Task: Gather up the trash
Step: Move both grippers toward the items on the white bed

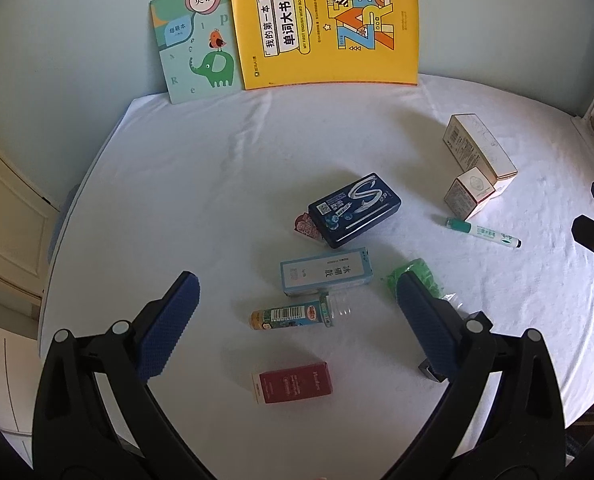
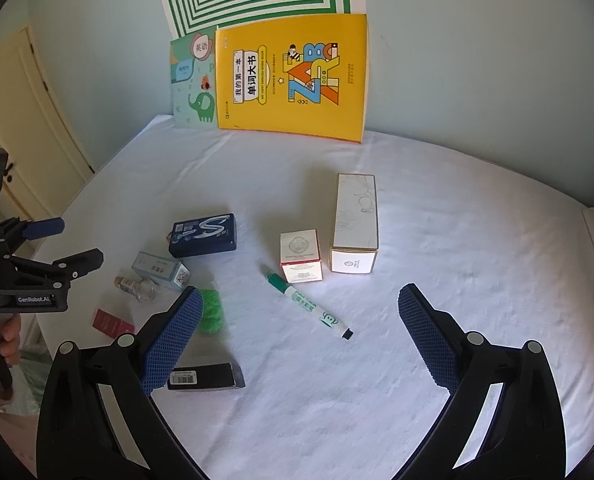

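Note:
Trash lies scattered on a white-sheeted table (image 1: 225, 184). A dark blue gum tin (image 1: 355, 210), a light blue box (image 1: 325, 272), a small clear bottle (image 1: 297, 314) and a red box (image 1: 293, 382) lie between the fingers of my open left gripper (image 1: 297, 280), below it. A green crumpled wad (image 1: 417, 276) touches its right fingertip. My right gripper (image 2: 300, 292) stands open above a green marker (image 2: 309, 304). A black box (image 2: 205, 376) lies by its left finger, beside the green wad (image 2: 211, 310). Both grippers hold nothing.
A small white box (image 2: 300, 254) and a long white box (image 2: 355, 216) lie further back. A yellow book (image 2: 293, 76) and a teal book (image 2: 193, 80) lean on the back wall. A hand (image 2: 9, 336) holds the left gripper (image 2: 73, 242) at the table's left edge.

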Tool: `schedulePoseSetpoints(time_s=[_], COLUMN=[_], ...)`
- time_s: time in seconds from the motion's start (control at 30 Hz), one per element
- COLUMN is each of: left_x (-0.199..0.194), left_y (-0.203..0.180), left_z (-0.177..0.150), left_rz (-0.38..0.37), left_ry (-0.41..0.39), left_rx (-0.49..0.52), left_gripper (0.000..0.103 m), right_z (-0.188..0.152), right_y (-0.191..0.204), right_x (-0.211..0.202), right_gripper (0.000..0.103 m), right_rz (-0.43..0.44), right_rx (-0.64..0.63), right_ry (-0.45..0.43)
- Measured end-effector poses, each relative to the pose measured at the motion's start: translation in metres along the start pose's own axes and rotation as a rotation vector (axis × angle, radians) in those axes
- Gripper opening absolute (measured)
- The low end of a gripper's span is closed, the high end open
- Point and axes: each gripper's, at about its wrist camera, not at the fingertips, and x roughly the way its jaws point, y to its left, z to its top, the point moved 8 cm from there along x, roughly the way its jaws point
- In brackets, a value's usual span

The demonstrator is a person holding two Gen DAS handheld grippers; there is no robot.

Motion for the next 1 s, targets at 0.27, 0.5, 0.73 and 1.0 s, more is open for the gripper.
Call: schedulePoseSetpoints(time_s=[0.27, 0.5, 0.73, 1.0], left_x=[0.005, 0.008, 0.011, 0.014], left_y=[-0.001, -0.003, -0.005, -0.006], left_z=[0.003, 0.001, 0.003, 0.004], left_rz=[0.001, -0.008, -0.011, -0.016], left_ry=[0.007, 0.011, 0.018, 0.023], left_rx=[0.004, 0.002, 0.008, 0.012], left_gripper=[0.097, 0.097, 0.097, 0.097], right_z=[0.002, 0.001, 0.001, 0.002], right_y=[0.000, 0.000, 0.000, -0.001], right_x=[0.004, 0.005, 0.009, 0.011], right_gripper=[0.097, 0.097, 0.097, 0.097], right_rz=[0.006, 0.007, 0.009, 0.013], right_rx=[0.007, 0.007, 0.007, 0.011], right_ry=[0.002, 0.006, 0.012, 0.016])
